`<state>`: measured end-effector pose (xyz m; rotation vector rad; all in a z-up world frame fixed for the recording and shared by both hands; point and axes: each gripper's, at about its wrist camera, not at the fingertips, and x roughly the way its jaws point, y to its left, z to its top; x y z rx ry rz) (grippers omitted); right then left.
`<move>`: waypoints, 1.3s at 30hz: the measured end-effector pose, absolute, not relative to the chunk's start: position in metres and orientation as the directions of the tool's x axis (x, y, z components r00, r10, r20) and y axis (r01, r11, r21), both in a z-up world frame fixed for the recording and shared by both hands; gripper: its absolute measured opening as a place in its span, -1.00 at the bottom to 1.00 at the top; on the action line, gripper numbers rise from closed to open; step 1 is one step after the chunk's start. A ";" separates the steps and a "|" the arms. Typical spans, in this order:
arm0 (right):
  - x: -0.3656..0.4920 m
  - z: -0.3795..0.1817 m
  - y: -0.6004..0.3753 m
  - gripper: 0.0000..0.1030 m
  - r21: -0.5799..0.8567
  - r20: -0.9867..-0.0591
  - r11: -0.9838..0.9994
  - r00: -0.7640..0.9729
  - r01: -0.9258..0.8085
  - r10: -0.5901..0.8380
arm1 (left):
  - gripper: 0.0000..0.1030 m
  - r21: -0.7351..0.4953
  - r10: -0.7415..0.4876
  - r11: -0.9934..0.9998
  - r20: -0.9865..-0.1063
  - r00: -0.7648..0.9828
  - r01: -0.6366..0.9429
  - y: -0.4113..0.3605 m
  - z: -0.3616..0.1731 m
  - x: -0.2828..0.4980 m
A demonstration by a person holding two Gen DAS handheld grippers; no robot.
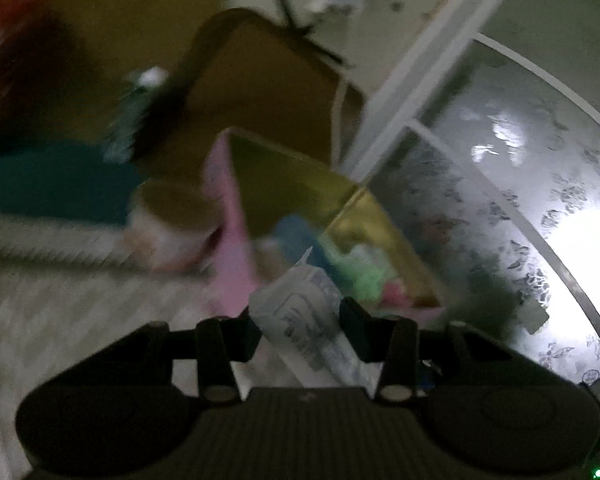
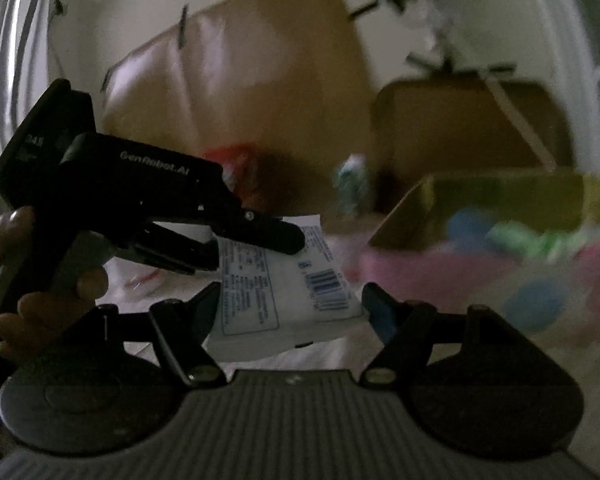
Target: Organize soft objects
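A white plastic packet (image 1: pixel 308 320) with blue print and a barcode sits between the fingers of my left gripper (image 1: pixel 300 320), which is shut on it. The same packet (image 2: pixel 296 300) lies between the fingers of my right gripper (image 2: pixel 292 304), whose jaws stand apart around it. The left gripper (image 2: pixel 260 236) shows in the right wrist view, clamped on the packet's top edge. A pink-walled box (image 1: pixel 232 240) with a yellow inside holds blue, green and pink soft items (image 1: pixel 360 272). It also shows in the right wrist view (image 2: pixel 420 276), to the right of the packet.
A brown cardboard box (image 1: pixel 260 92) stands behind the pink box. A teal cloth (image 1: pixel 52 184) lies at the left on a pale bed cover (image 1: pixel 60 300). A frosted patterned window (image 1: pixel 520 200) is at the right. A red item (image 2: pixel 240 164) lies behind.
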<state>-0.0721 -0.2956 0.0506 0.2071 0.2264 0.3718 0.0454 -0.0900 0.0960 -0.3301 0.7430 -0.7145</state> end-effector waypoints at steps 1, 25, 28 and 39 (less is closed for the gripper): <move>-0.070 0.055 -0.303 0.49 0.230 -0.165 0.921 0.920 -0.315 0.356 | -0.17 -0.502 -0.699 0.715 -0.495 0.516 0.487 -0.101 0.101 0.051; 0.024 0.053 -0.406 0.50 0.172 -0.236 0.984 0.968 -0.049 0.090 | 0.05 -0.362 -0.595 0.795 -0.620 0.512 0.486 -0.246 0.084 0.160; 0.043 0.048 -0.398 0.54 0.020 -0.270 0.990 0.954 0.140 -0.130 | 0.24 -0.198 -0.447 0.881 -0.650 0.615 0.431 -0.256 0.083 0.157; 0.034 0.042 -0.430 0.52 0.188 -0.284 0.965 0.951 0.183 -0.125 | 0.37 -0.006 -0.281 0.931 -0.653 0.703 0.366 -0.260 0.077 0.145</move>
